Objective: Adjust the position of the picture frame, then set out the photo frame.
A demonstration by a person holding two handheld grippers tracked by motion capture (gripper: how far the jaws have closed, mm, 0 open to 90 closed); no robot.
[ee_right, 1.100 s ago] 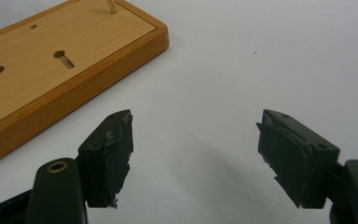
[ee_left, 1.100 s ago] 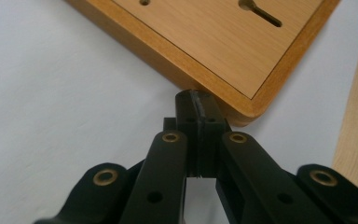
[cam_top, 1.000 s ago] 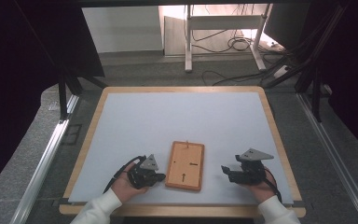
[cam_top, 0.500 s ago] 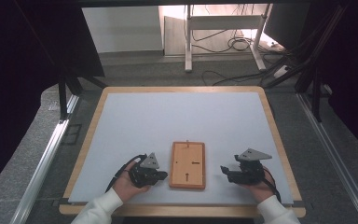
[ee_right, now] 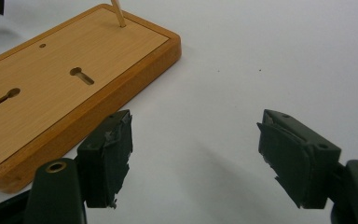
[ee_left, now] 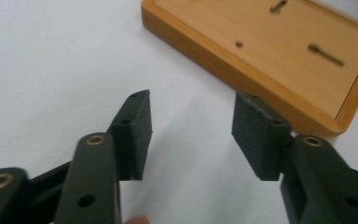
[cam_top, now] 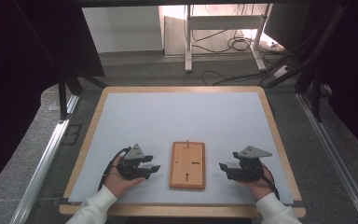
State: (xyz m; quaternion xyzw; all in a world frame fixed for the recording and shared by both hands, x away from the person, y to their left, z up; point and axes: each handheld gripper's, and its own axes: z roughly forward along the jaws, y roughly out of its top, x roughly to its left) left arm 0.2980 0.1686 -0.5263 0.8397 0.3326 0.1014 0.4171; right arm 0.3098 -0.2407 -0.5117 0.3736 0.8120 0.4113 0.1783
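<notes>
**A:** So the wooden board (cam_top: 187, 164) is lying flat near the front edge of the bench (cam_top: 177, 116), right between the two hands. Left tool (cam_top: 153, 166) sits just to its left, right tool (cam_top: 222, 166) just to its right, neither one touching it. There's a thin wooden peg (ee_right: 118, 12) standing up at the board's far end, plus a couple of keyhole-looking slots in the top face.

**B:** What are the jaws doing?

**A:** Left ones have just been opening, nothing between them, just bare white surface in the left gripper view. Right ones are spread wide too, empty as well.

**B:** How would you grab that thing?

**A:** My guess: it's a stiff, solid slab, not heavy but not featherweight either, and the finish looks smooth so it could slip. It lies flush on the bench, so you can't really get under it. I'd pinch across a long side edge or squeeze it from both sides, one tool each. Stay away from the peg, it looks thin enough to snap or pop out.
</notes>
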